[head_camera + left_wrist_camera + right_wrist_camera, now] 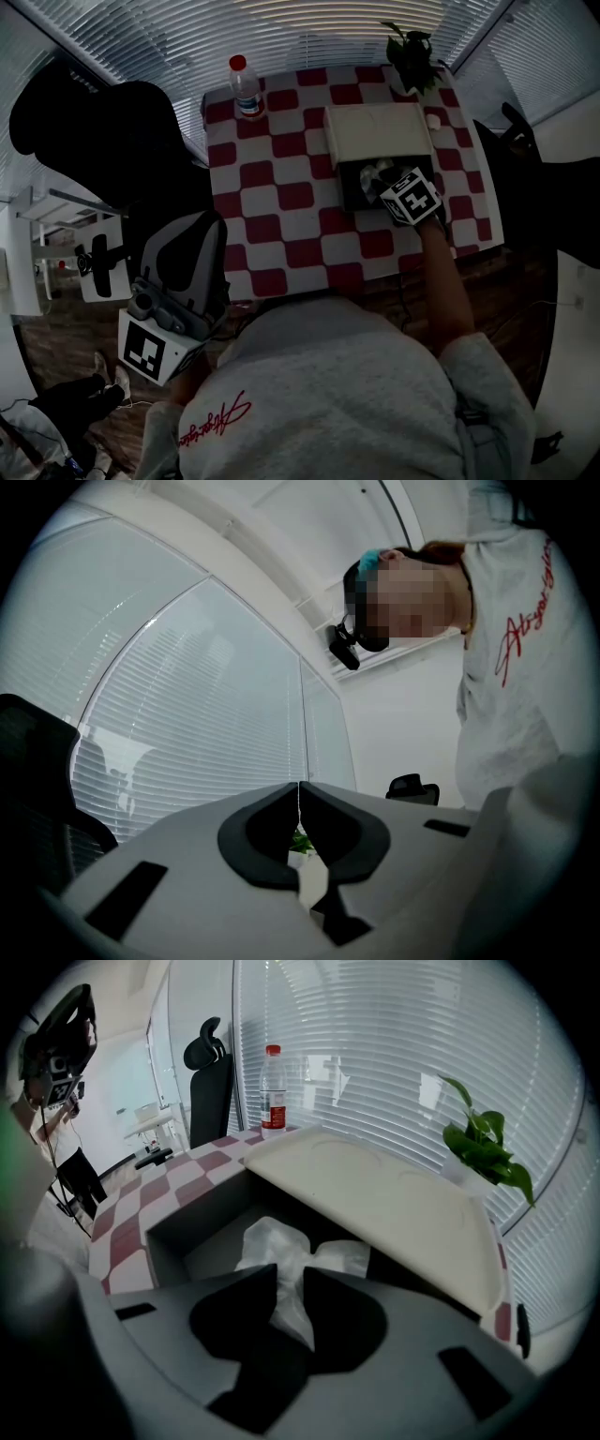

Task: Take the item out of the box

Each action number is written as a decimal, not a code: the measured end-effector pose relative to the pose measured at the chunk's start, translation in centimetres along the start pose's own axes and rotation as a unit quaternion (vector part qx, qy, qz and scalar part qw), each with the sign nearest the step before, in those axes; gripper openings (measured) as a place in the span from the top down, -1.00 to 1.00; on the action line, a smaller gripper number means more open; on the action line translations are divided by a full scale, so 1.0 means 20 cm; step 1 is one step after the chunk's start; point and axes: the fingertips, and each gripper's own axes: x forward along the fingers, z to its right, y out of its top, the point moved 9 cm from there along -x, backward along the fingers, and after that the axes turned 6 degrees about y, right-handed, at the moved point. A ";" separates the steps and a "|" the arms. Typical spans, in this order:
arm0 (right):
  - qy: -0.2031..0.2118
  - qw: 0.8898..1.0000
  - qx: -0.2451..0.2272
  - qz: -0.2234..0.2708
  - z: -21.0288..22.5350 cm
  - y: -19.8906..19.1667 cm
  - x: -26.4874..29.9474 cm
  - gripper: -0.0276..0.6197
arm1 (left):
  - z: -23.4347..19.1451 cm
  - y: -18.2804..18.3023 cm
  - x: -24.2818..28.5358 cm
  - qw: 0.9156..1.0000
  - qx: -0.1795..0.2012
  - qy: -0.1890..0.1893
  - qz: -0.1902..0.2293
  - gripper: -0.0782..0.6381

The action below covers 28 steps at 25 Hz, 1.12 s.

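Observation:
An open dark box (349,190) stands on the checked table (281,197), its cream lid (377,133) folded back behind it. Inside lies a white plastic-wrapped item (371,172). My right gripper (382,182) reaches down into the box. In the right gripper view its jaws (289,1279) pinch the crumpled top of the white item (281,1241), with the box wall (187,1213) and lid (375,1194) around it. My left gripper (199,227) hangs off the table's near left corner, away from the box, and its jaws (300,808) are shut with nothing between them.
A water bottle (247,86) stands at the table's far left corner and a small potted plant (412,56) at the far right. A black office chair (94,141) stands left of the table. Window blinds run behind the table.

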 end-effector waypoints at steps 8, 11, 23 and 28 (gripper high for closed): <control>-0.007 1.000 -0.016 0.001 -0.02 0.00 0.00 0.66 | 0.00 -0.01 -0.03 1.000 -0.007 0.002 0.001 0.73; -0.013 1.000 -0.022 0.001 -0.02 0.00 0.00 0.67 | 0.00 -0.01 -0.03 1.000 -0.007 0.003 0.003 0.73; -0.032 0.998 -0.046 0.012 -0.04 0.00 0.01 0.76 | 0.01 0.00 -0.03 1.000 -0.007 -0.003 0.004 0.73; -0.041 0.998 -0.046 0.007 -0.05 -0.01 -0.01 0.78 | 0.02 -0.01 -0.03 1.000 -0.008 -0.005 0.003 0.73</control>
